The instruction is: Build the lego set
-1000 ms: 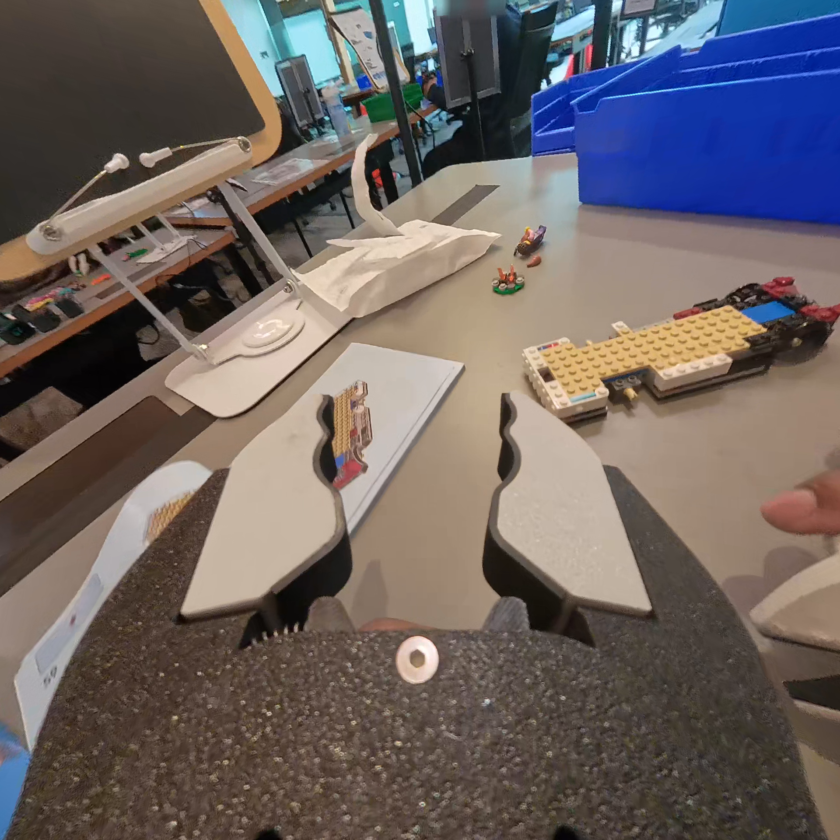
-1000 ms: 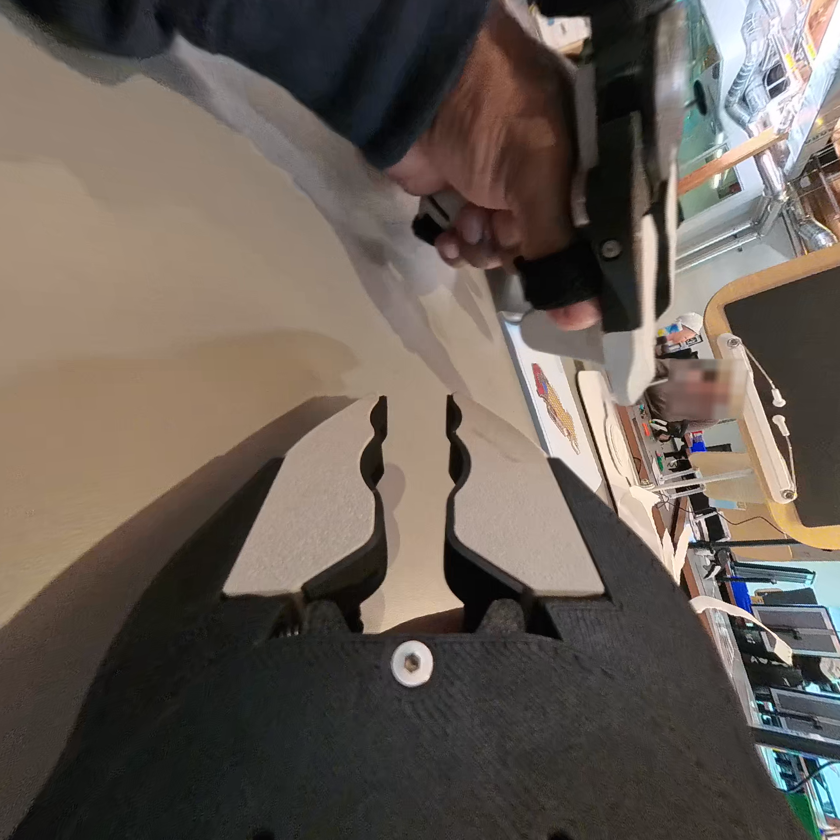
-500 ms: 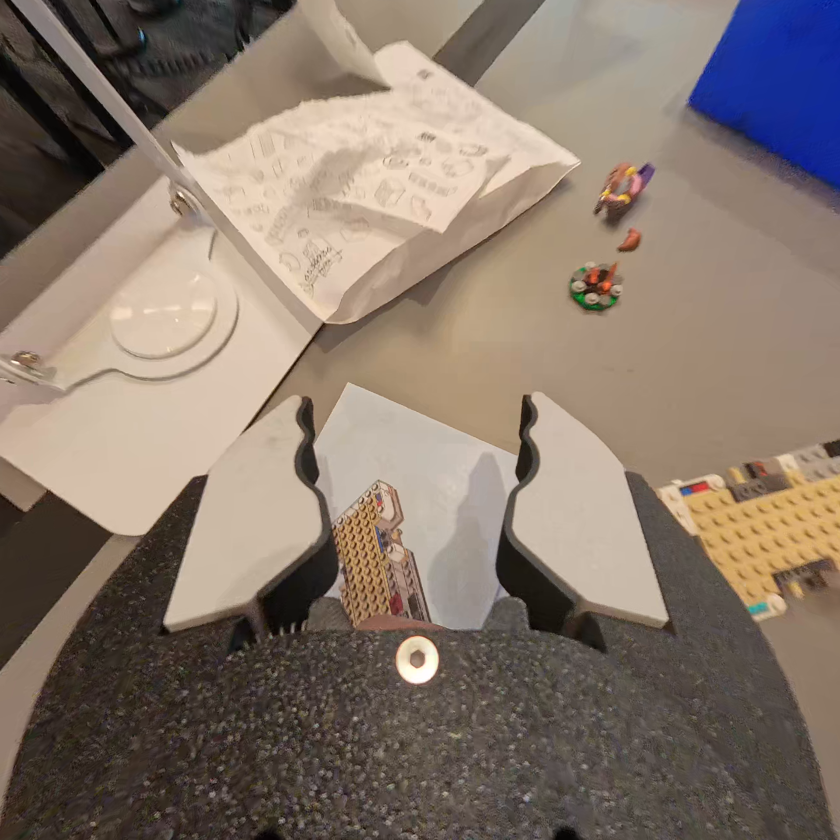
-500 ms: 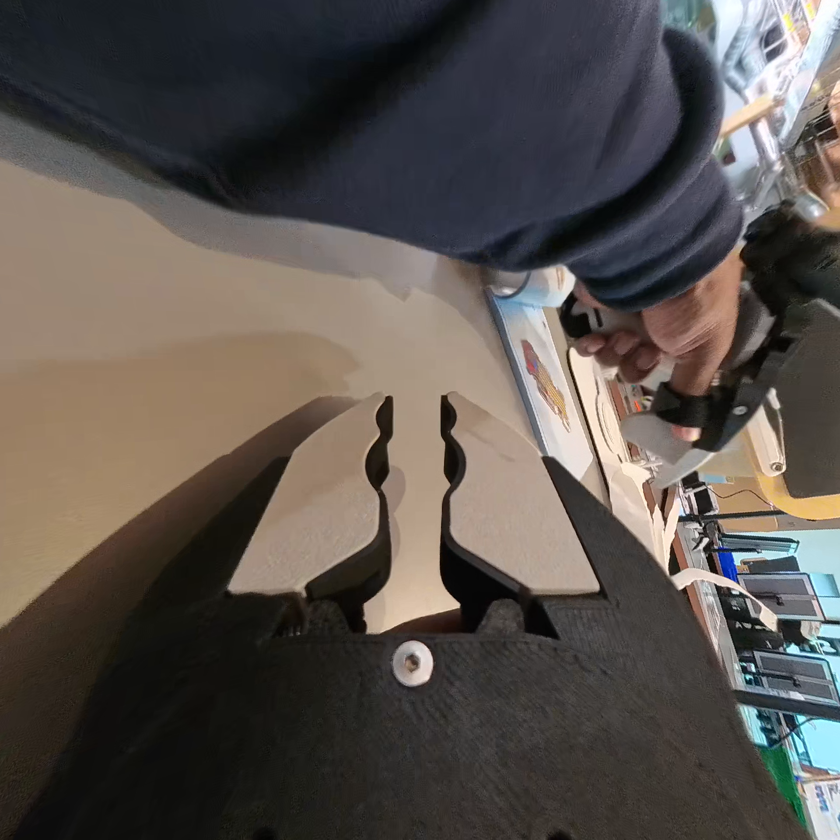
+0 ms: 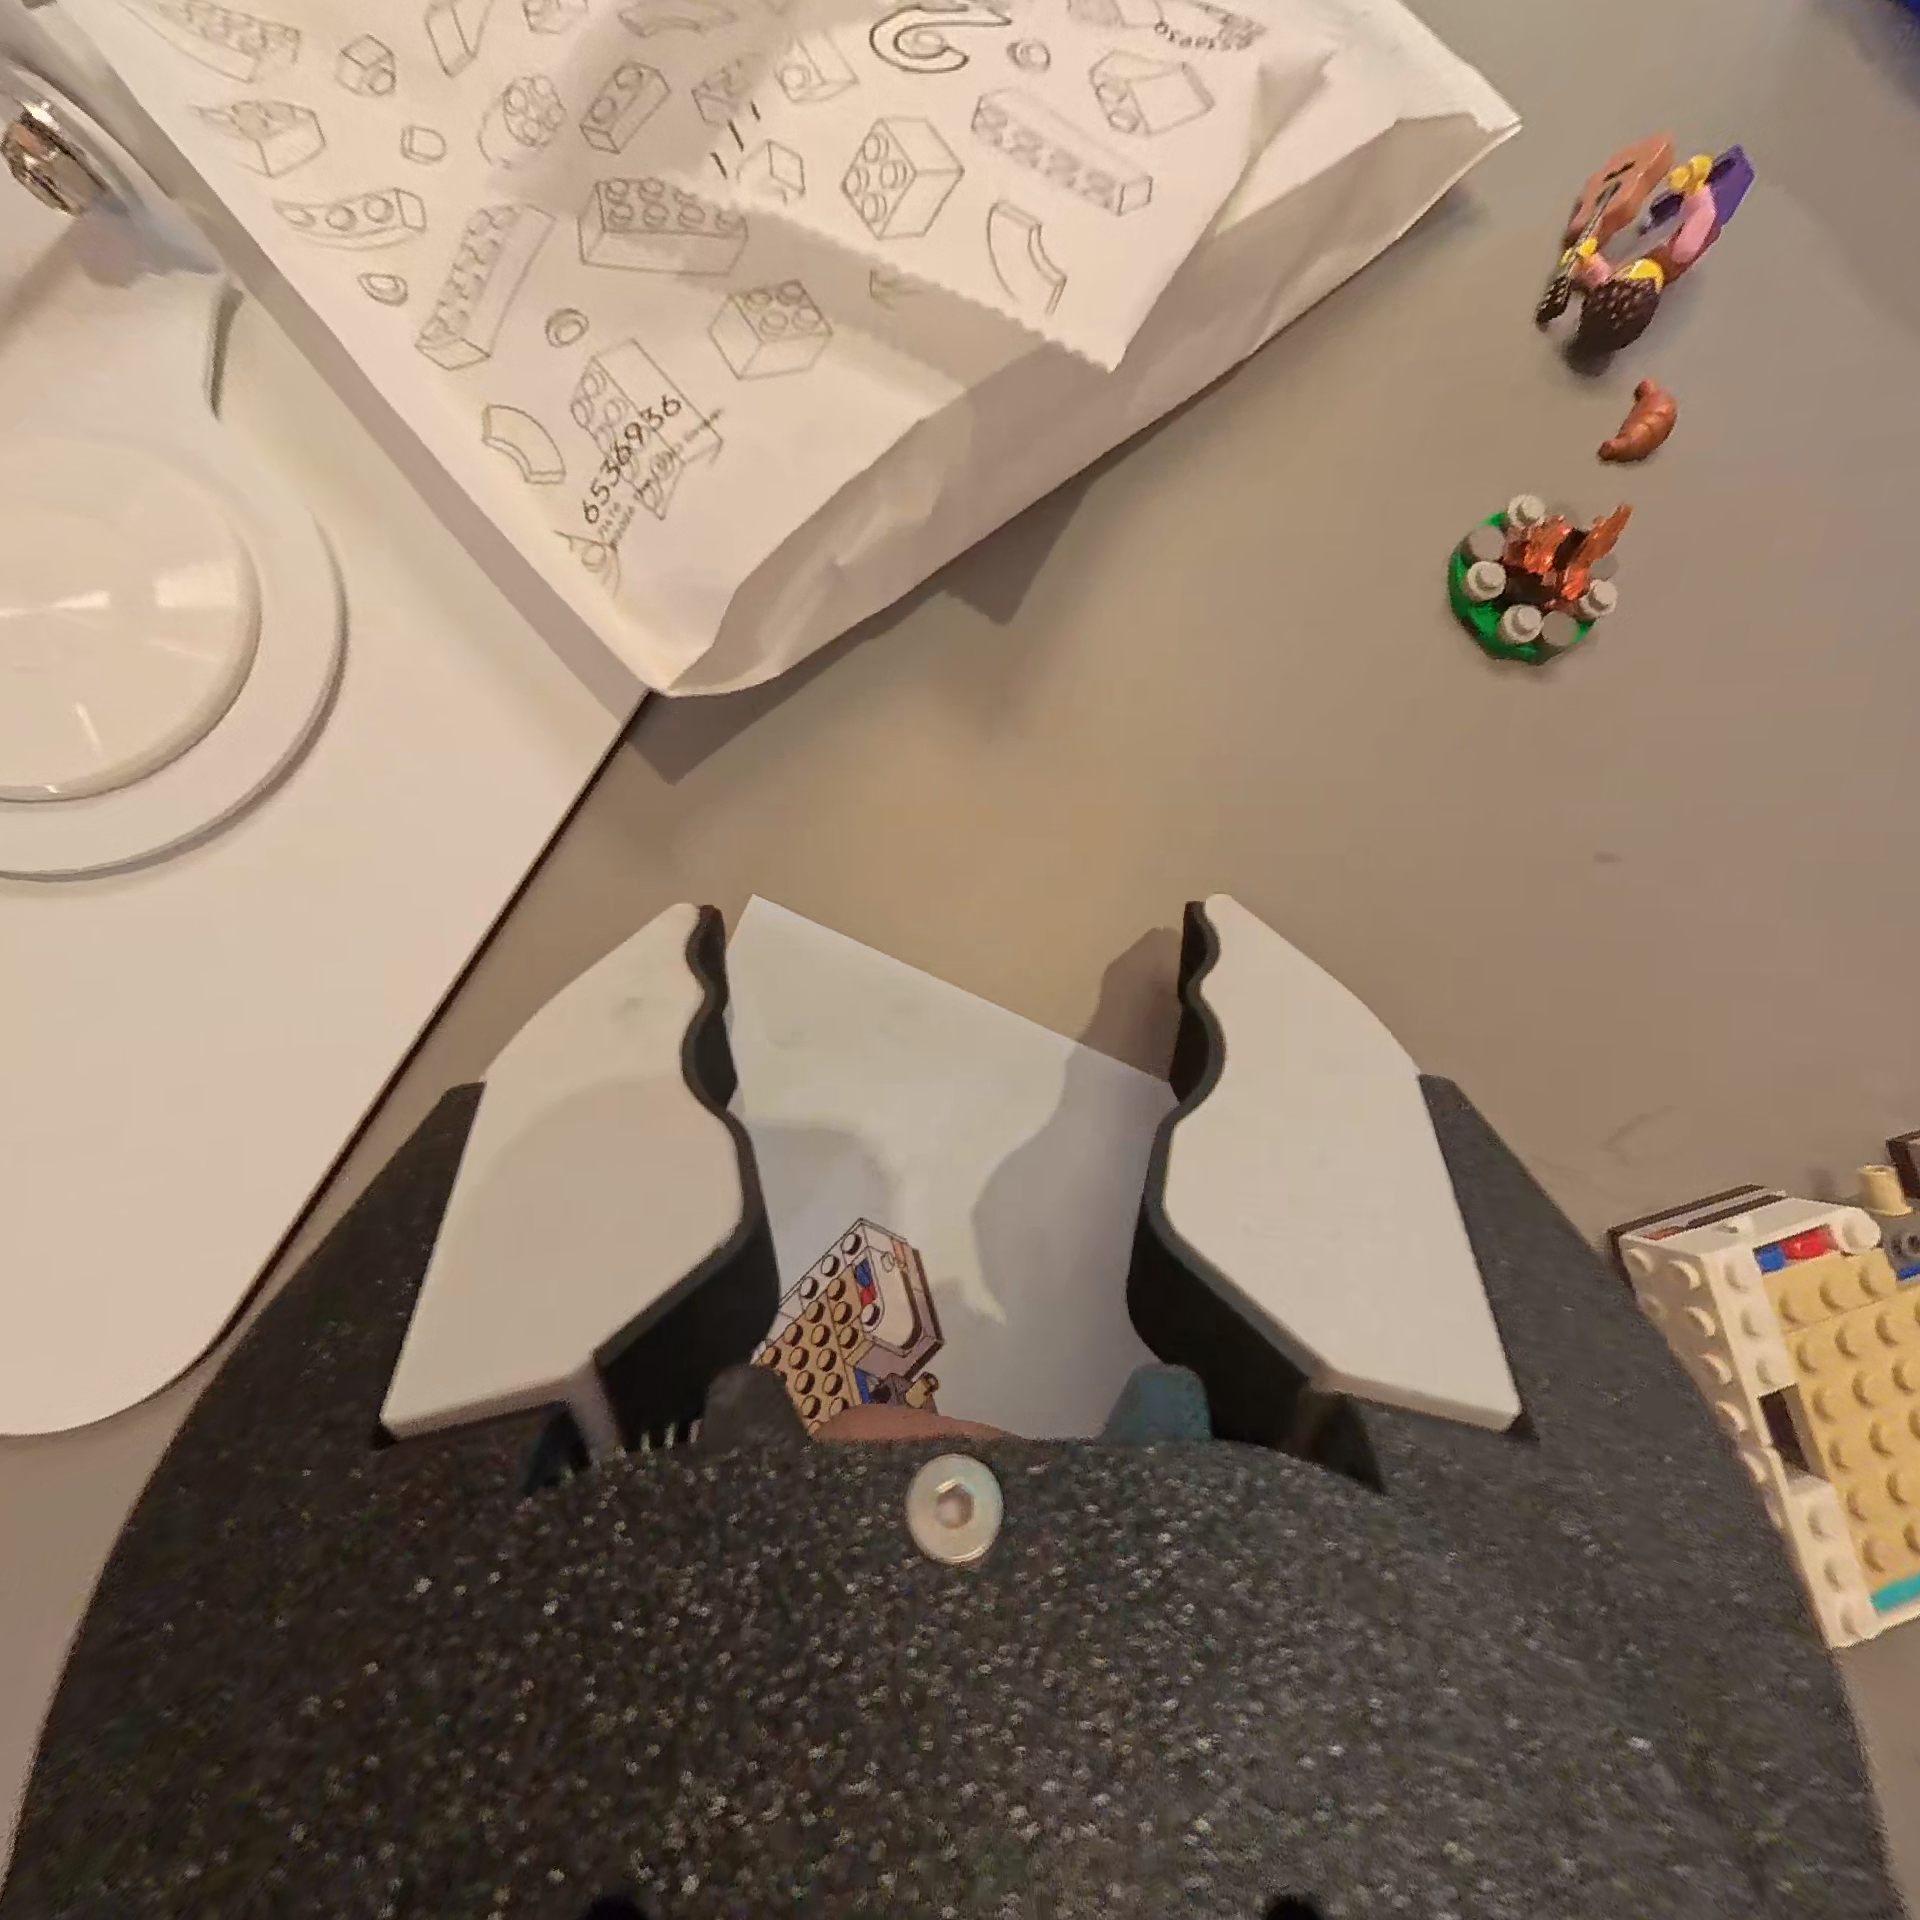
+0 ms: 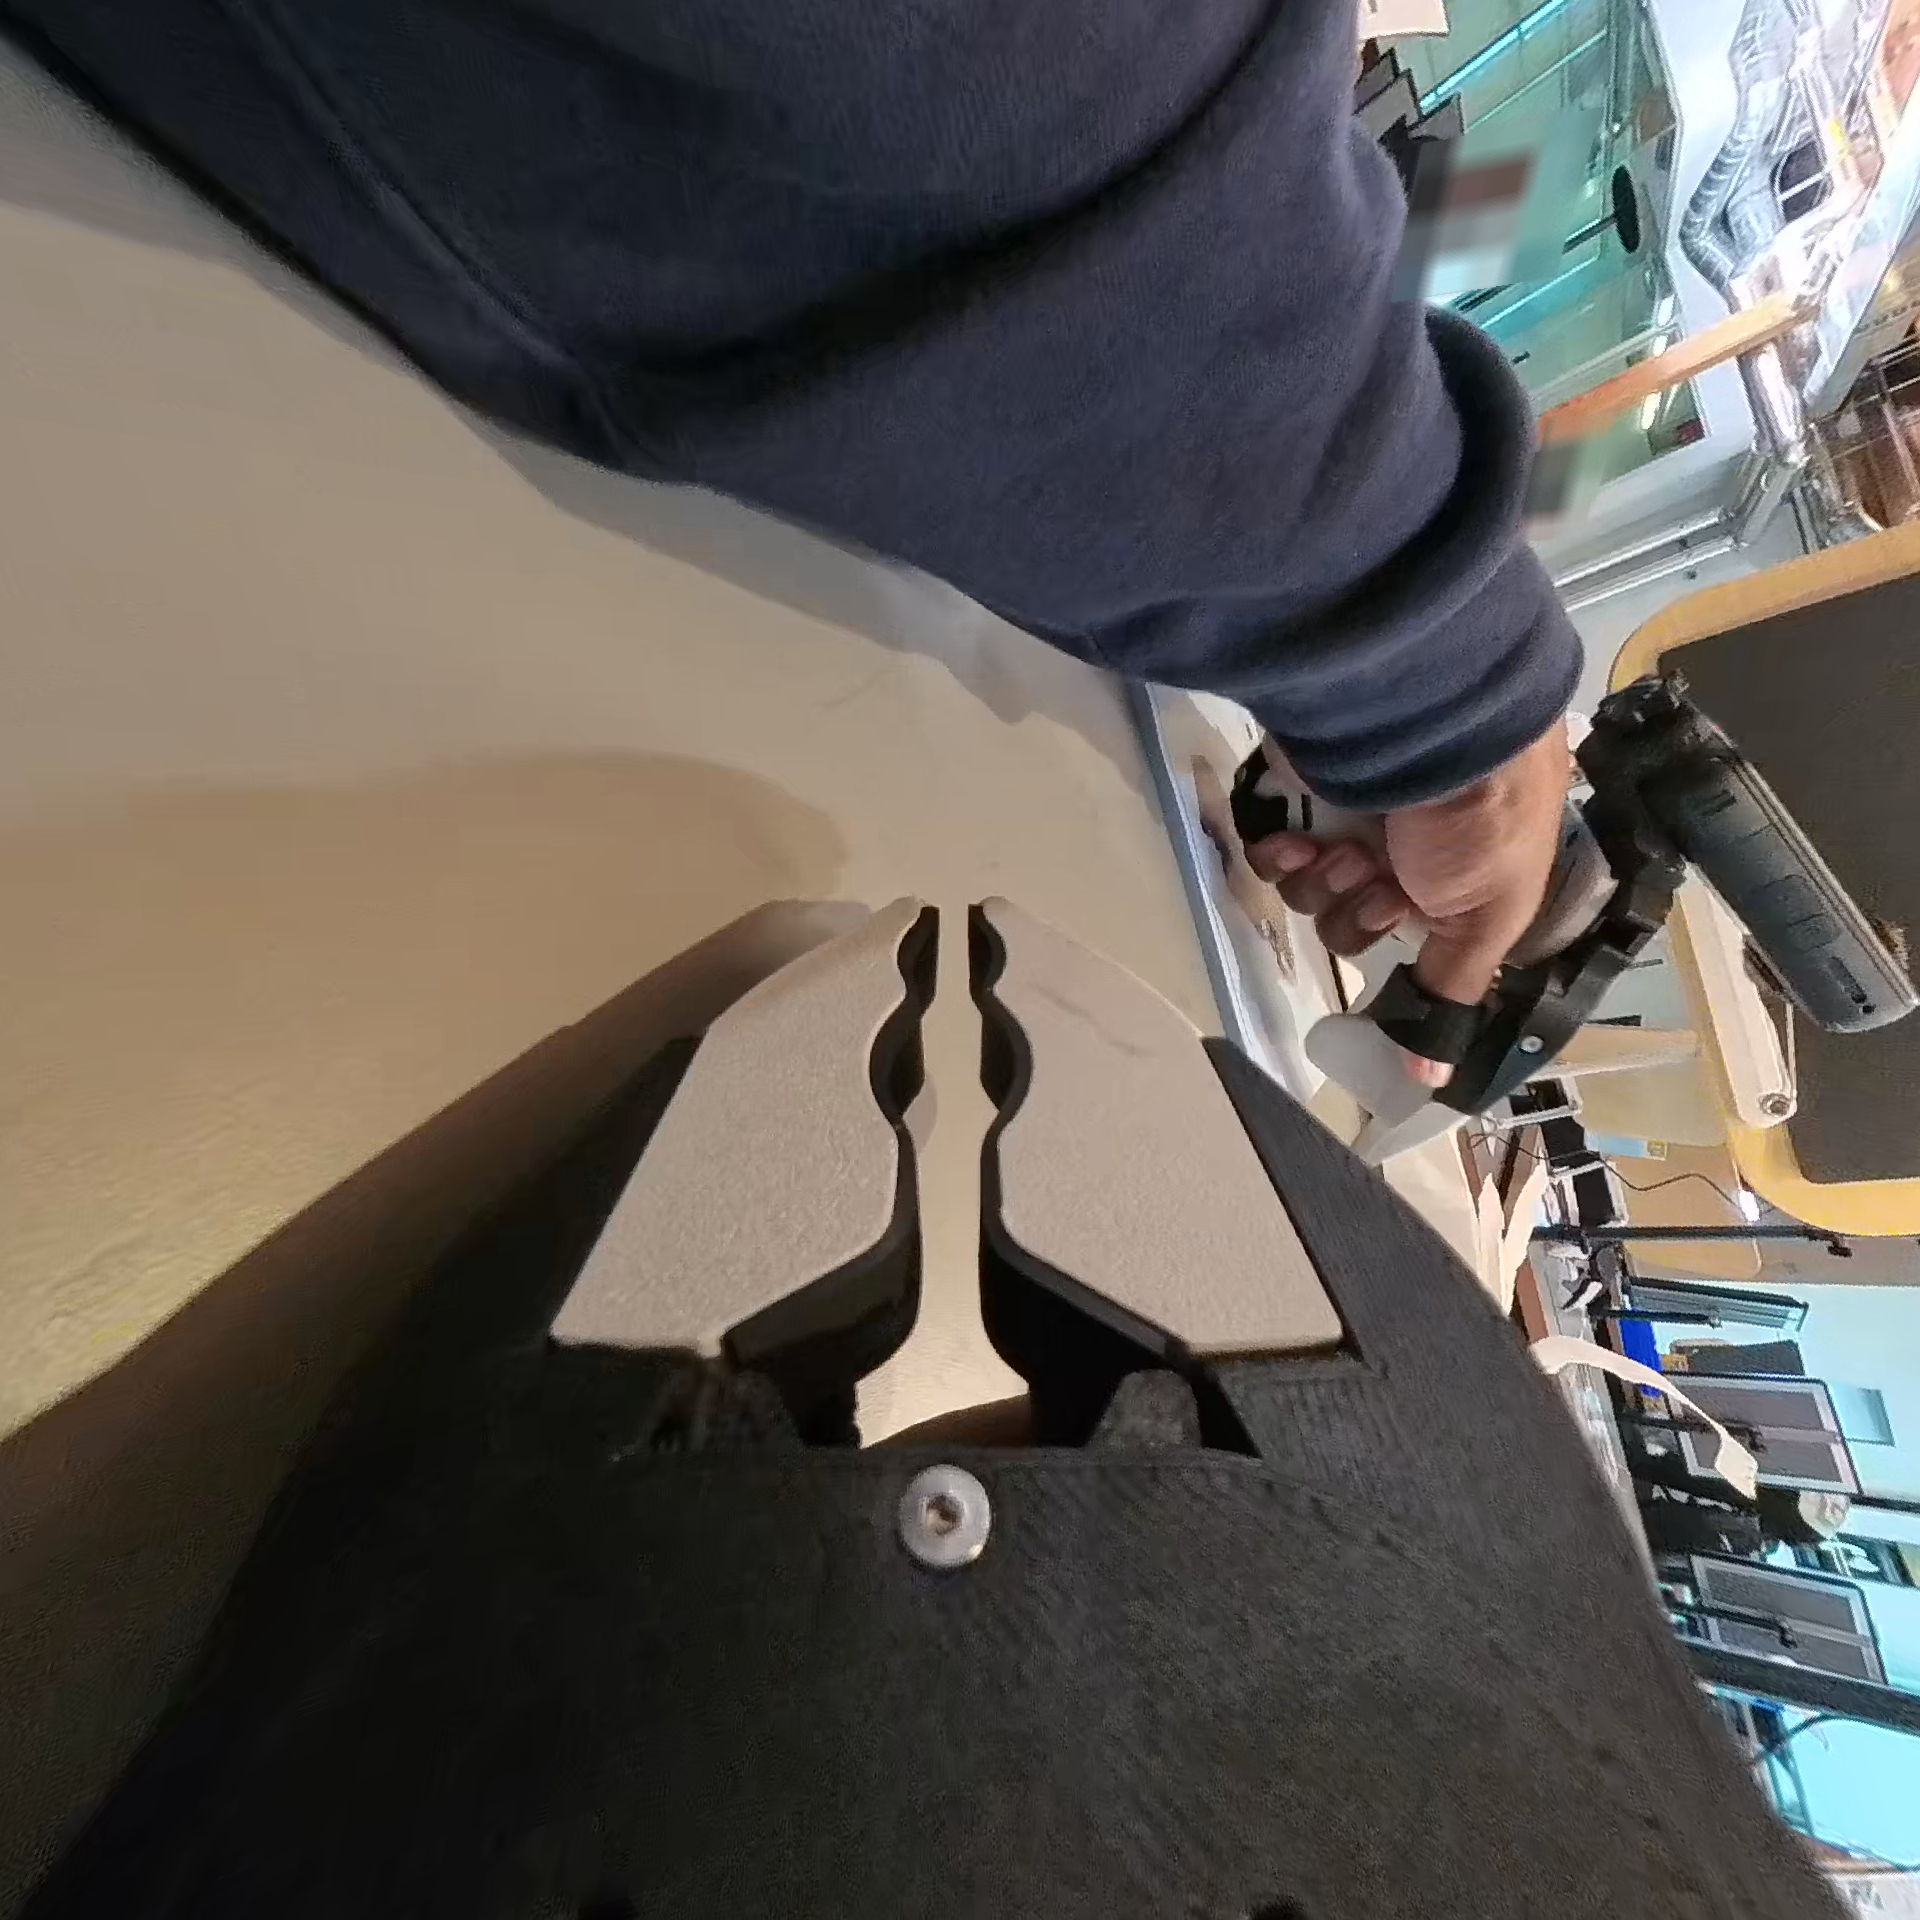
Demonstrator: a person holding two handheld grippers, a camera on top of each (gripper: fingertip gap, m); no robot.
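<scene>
My left gripper [image 5: 951, 920] is open wide and hangs low over a white printed sheet [image 5: 914, 1122] that lies flat on the grey table [image 5: 1143, 748]. The sheet's far corner sits between the fingers, by the left fingertip [image 5: 665, 956]; neither pad presses on it. The sheet bears a picture of a brick build. My right gripper [image 6: 953, 914] is turned on its side close to the table [image 6: 416, 831]. Its fingers are drawn together to a thin slit with nothing between them. In the right wrist view a hand in a dark sleeve [image 6: 1455, 894] holds the left gripper over the sheet [image 6: 1210, 904].
A white paper bag with brick drawings [image 5: 727, 260] lies beyond the sheet. A white stand base [image 5: 208, 935] is at the left. A small figure [image 5: 1642, 239], a brown croissant piece [image 5: 1642, 421] and a green round piece [image 5: 1522, 582] lie far right. A tan and white brick build [image 5: 1818, 1434] is at the right edge. My hands' fingertips stand some 30 cm from each other.
My left gripper has moved forward and tipped down over the sheet, its jaws a little wider than a second ago. My right gripper stayed in place and its fingers closed on air.
</scene>
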